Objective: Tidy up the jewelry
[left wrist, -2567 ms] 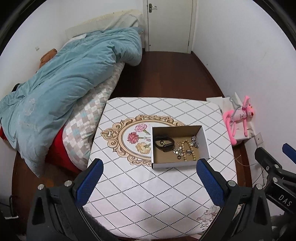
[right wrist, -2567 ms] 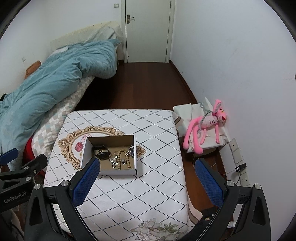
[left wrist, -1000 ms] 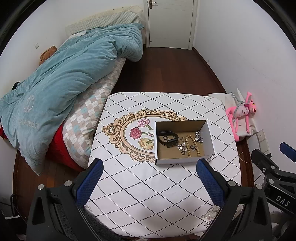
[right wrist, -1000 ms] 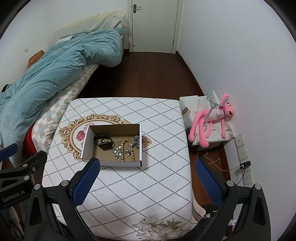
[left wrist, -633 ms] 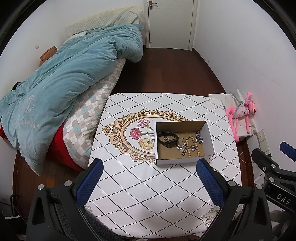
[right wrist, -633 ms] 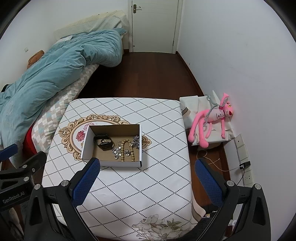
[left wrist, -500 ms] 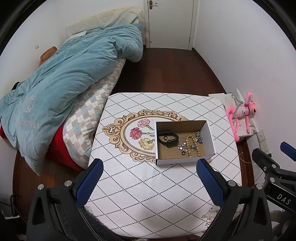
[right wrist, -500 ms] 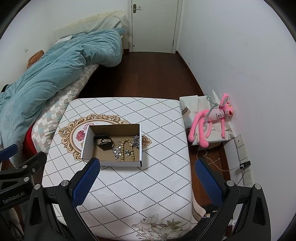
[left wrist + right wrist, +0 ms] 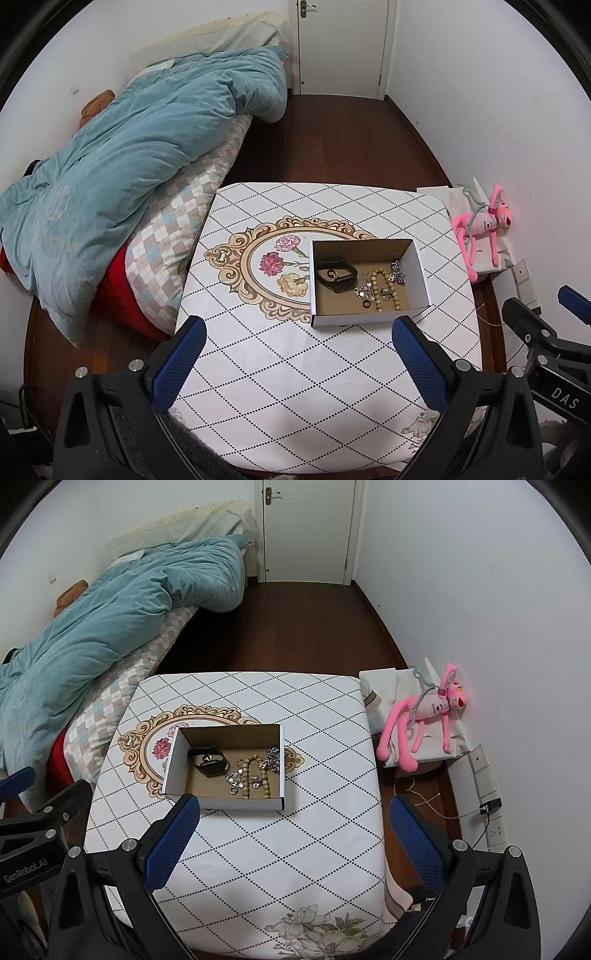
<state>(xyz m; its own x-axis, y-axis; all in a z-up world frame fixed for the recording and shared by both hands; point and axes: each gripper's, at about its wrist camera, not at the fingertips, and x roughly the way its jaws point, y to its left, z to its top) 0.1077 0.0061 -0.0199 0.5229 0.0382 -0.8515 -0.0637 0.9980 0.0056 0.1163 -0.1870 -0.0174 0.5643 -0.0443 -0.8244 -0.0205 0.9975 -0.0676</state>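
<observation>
An open cardboard box (image 9: 417, 266) (image 9: 282, 760) stands on the table (image 9: 295, 369) (image 9: 277, 849). Inside lie a black watch (image 9: 336, 275) (image 9: 207, 760), a tan bead bracelet (image 9: 378, 291) (image 9: 255, 775) and silver chain jewelry (image 9: 398, 273) (image 9: 273, 760). My left gripper (image 9: 299, 332) is open and empty, held high above the table's near side. My right gripper (image 9: 295, 808) is open and empty, also high above the near side. Each gripper shows at the edge of the other's view.
A bed with a teal duvet (image 9: 129, 155) (image 9: 110, 627) stands left of the table. A pink plush toy (image 9: 480, 225) (image 9: 424, 716) lies on white bags by the right wall. A shut door (image 9: 306, 531) is at the back. Wall sockets (image 9: 487, 797) with cables sit low right.
Both grippers have risen and drawn back since 2.6 s ago, so the table looks smaller. In the last second nothing has visibly moved.
</observation>
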